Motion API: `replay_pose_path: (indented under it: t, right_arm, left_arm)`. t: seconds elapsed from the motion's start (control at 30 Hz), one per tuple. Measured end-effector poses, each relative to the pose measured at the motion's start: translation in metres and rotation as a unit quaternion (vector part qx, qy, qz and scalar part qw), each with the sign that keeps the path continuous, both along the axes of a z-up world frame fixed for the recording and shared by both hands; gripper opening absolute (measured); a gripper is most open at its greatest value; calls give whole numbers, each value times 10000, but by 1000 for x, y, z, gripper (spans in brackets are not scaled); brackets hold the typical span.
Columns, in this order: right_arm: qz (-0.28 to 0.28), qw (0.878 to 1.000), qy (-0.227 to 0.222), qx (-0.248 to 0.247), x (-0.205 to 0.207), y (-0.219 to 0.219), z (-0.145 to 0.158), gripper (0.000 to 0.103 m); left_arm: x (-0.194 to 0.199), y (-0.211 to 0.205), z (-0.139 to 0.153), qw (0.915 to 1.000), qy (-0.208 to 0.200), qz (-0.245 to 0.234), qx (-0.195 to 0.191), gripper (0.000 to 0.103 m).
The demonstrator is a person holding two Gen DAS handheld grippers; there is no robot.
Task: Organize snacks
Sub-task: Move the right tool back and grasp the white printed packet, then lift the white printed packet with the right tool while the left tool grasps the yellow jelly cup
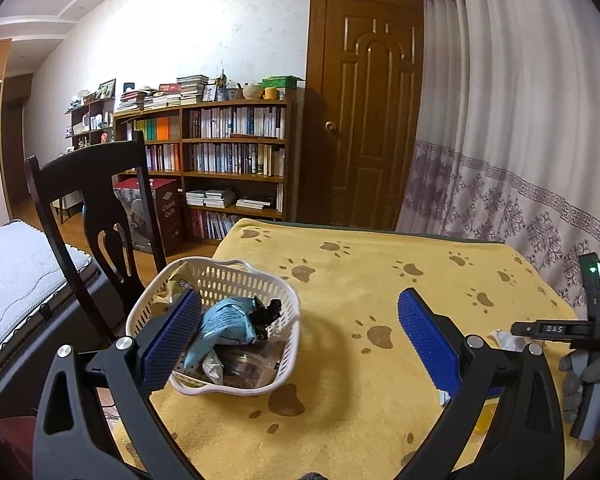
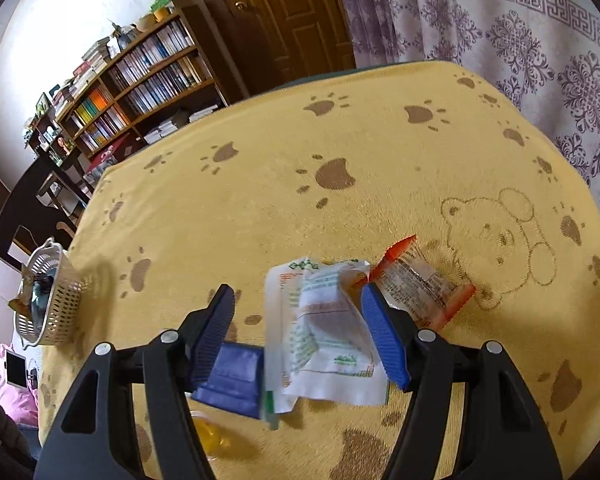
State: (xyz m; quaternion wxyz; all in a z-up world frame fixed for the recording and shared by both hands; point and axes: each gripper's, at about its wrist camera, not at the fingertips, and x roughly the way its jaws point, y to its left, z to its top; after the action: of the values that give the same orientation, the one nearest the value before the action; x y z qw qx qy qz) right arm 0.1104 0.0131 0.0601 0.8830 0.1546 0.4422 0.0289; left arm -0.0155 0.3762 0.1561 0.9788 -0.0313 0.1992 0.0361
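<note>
A white slotted basket [image 1: 236,284] stands at the left edge of the yellow paw-print cloth [image 1: 380,280]. It holds a light blue packet [image 1: 224,320], a black wrapper [image 1: 270,312] and clear packets. My left gripper [image 1: 300,336] is open just in front of the basket, its left finger overlapping the near rim. My right gripper [image 2: 300,334] is open low over loose snacks. White packets with green print [image 2: 324,328] lie between its fingers, and a dark blue packet [image 2: 232,376] lies by the left finger. An orange-ended clear packet [image 2: 420,284] lies beyond the right finger. The basket [image 2: 48,300] sits far left.
A yellow item [image 2: 208,432] lies under the right gripper's frame. A dark wooden chair [image 1: 100,200] and a mattress [image 1: 12,280] stand left of the table. A bookshelf [image 1: 228,152], a door and a curtain [image 1: 520,160] are behind. A grey-gloved hand [image 1: 580,376] shows at the right.
</note>
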Motion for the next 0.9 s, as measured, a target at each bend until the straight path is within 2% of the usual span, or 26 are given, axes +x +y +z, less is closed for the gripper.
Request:
replay_pose_path:
  t: [0.3,0.53,0.67,0.77,0.83,0.9]
  right_arm:
    - [-11,9996,294,-4,16,2,-25,66]
    - [86,9988,375,-294,25,17,-34,70]
    - [178,9955,378,-855,25,31,-37,69]
    - [213,9891,355,-1413,24,42,-39,61]
    - [260,9875,296,-1528,21,44,-39,55]
    - [260,9862,252,-1616,17,43,-36,43]
  left_arm:
    - [1,-6,-3,9999,49,-89,58,100]
    - [2,-10,-4,9998,76,-146,95,100]
    - [4,-14,-7,9997,111,-202,102,100]
    - [6,-19,-10,9994,169,-274,103,100]
    - [6,-22,-12,9992,192,-324,126,100]
    - [6,-27,-14,9988,213,-391,181,100]
